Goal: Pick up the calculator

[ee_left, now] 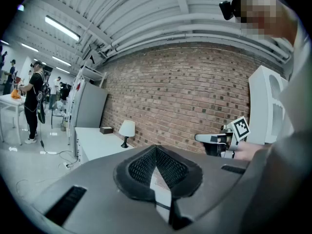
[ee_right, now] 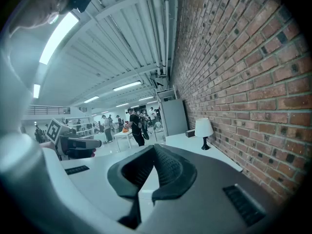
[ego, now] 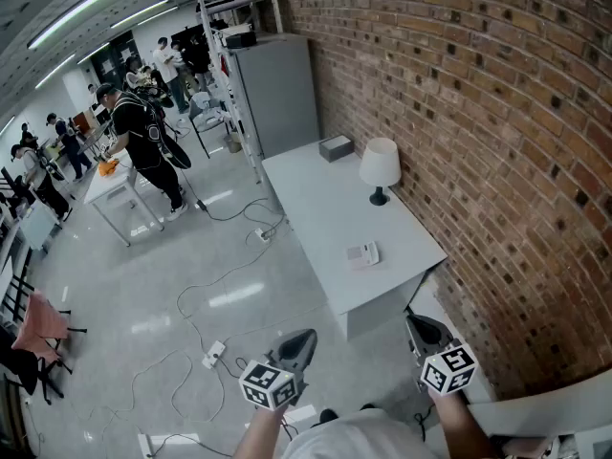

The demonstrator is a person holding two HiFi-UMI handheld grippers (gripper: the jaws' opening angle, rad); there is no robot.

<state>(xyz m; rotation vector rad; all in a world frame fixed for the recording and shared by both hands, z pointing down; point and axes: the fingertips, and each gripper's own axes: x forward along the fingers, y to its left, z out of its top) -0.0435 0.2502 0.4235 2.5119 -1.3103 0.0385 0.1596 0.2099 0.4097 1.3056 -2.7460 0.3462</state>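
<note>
The calculator [ego: 364,253] is a small white slab lying flat near the front end of a white table [ego: 316,194] that runs along the brick wall. Both grippers hover over the floor, short of the table's near end and well away from the calculator. My left gripper [ego: 304,337] has its jaws together with nothing between them, and its dark pads meet at the tip [ee_left: 156,149]. My right gripper [ego: 418,321] is likewise shut and empty [ee_right: 155,146]. The calculator does not show in either gripper view.
A white table lamp [ego: 380,168] and a grey box [ego: 336,147] stand further back on the table. A grey cabinet [ego: 274,94] is behind it. Cables and a power strip [ego: 212,354] lie on the floor. People stand at another table [ego: 110,185] far left.
</note>
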